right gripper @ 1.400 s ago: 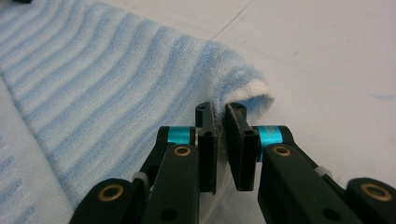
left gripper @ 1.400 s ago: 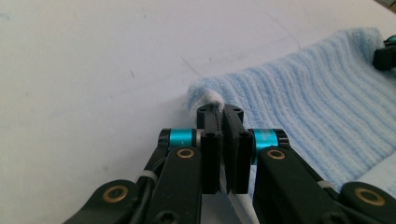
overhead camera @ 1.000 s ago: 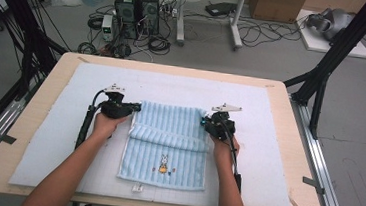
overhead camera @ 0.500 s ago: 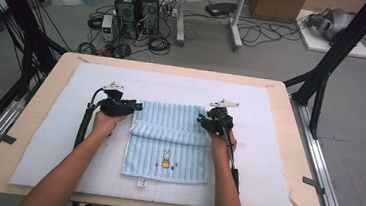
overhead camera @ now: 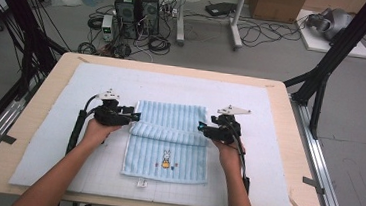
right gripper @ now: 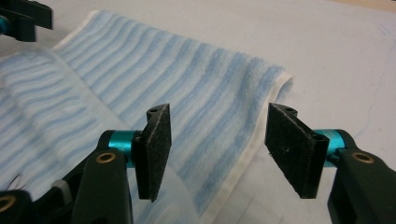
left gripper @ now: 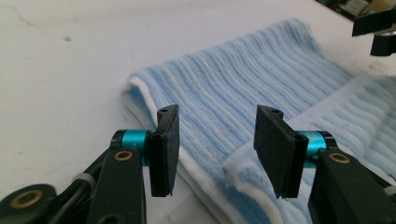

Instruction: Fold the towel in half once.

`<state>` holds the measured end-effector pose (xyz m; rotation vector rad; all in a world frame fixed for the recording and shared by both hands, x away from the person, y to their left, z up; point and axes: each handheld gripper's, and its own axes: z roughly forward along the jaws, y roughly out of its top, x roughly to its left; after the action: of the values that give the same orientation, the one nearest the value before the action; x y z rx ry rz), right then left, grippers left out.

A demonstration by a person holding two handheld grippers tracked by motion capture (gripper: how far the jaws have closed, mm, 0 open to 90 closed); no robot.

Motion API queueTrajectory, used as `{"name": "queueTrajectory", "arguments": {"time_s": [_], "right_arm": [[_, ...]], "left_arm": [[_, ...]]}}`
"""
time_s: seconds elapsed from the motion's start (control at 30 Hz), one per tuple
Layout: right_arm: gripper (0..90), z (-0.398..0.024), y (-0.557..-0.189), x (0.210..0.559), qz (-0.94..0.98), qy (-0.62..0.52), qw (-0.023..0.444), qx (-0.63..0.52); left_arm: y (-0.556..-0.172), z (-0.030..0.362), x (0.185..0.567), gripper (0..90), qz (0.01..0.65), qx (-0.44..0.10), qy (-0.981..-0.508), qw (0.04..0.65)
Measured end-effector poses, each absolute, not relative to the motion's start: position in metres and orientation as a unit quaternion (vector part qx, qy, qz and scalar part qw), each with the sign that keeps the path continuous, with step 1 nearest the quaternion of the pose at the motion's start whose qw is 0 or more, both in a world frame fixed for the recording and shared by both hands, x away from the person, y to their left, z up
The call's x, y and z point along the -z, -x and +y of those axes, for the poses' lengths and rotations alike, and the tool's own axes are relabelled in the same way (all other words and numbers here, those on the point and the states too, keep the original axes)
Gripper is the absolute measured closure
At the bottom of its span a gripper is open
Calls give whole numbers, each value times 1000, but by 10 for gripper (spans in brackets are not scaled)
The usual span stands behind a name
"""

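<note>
A light blue striped towel (overhead camera: 168, 137) with a small rabbit picture lies on the white mat, its far part folded over toward me. My left gripper (overhead camera: 132, 114) stands open at the fold's left end; its jaws have just been opening, and the towel edge (left gripper: 210, 140) lies loose below them, not pressed. My right gripper (overhead camera: 203, 129) is open at the fold's right end, its jaws also just opened, with the towel's white-hemmed edge (right gripper: 243, 154) lying beneath and between them, untouched by the pads (right gripper: 156, 149).
The white mat (overhead camera: 57, 137) covers a wooden table (overhead camera: 289, 122). Behind the table stand computer towers (overhead camera: 134, 3), cables, and a black frame leg (overhead camera: 332, 61). A metal rail (overhead camera: 324, 180) runs along the right side.
Both grippers have opened and let go of the towel's folded edge, which now lies flat on the lower layer. Both hands drew slightly outward and up.
</note>
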<state>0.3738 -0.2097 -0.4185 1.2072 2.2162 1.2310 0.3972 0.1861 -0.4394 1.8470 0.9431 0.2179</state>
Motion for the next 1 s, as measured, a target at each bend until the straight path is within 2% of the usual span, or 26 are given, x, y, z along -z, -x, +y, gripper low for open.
{"name": "queueTrajectory", "arguments": {"time_s": [0.2,0.4,0.47,0.53,0.57,0.73,0.9,1.0], "right_arm": [[402,-223,-351,421,777,-424,157,-439],[397,-235,-337,427,768,-431,153,-448],[397,-237,-336,427,764,-434,152,-452],[398,-237,-336,427,765,-433,151,-452],[400,-237,-335,427,766,-433,152,-450],[427,-233,-337,429,768,-429,144,-453],[504,-223,-339,433,786,-414,132,-439],[604,-218,-341,437,797,-401,118,-435]], "left_arm": [[-393,175,441,543,366,-88,-785,492],[-389,165,447,590,352,-102,-814,452],[-386,165,450,673,347,-111,-813,453],[-381,166,449,805,339,-122,-812,460],[-379,167,448,827,334,-125,-811,463],[-367,173,441,835,328,-121,-795,496],[-358,180,439,834,326,-112,-784,517],[-353,182,438,834,322,-109,-782,522]]}}
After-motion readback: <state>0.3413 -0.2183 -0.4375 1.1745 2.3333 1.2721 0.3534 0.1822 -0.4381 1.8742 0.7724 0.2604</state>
